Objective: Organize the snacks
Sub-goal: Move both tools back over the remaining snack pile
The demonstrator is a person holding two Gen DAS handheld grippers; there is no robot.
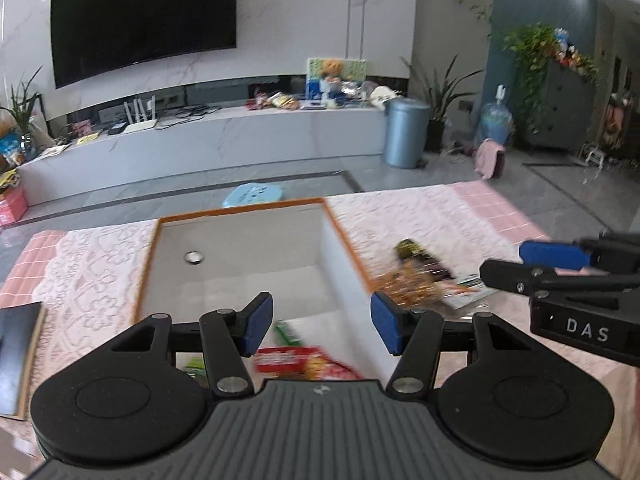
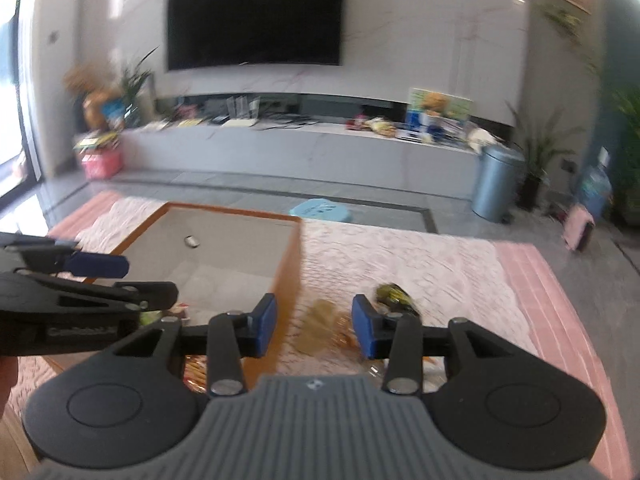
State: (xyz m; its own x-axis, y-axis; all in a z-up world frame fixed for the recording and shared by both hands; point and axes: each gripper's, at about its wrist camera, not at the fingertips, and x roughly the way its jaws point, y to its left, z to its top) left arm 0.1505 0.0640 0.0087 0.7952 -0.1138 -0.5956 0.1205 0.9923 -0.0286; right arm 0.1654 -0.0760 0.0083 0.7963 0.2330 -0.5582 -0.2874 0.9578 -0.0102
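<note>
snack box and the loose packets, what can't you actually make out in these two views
- Box contents: left wrist view, the left gripper covers the near part; only a red packet shows, print blurred.
- Loose packets beside the box: motion blur; count and labels unreadable.
- Same packets, right wrist view: smeared, partly behind the right gripper.

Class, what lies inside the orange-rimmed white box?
Inside the orange-rimmed white box, near its front: a red snack packet and a green packet. The left claw covers the rest of that front area.
</note>
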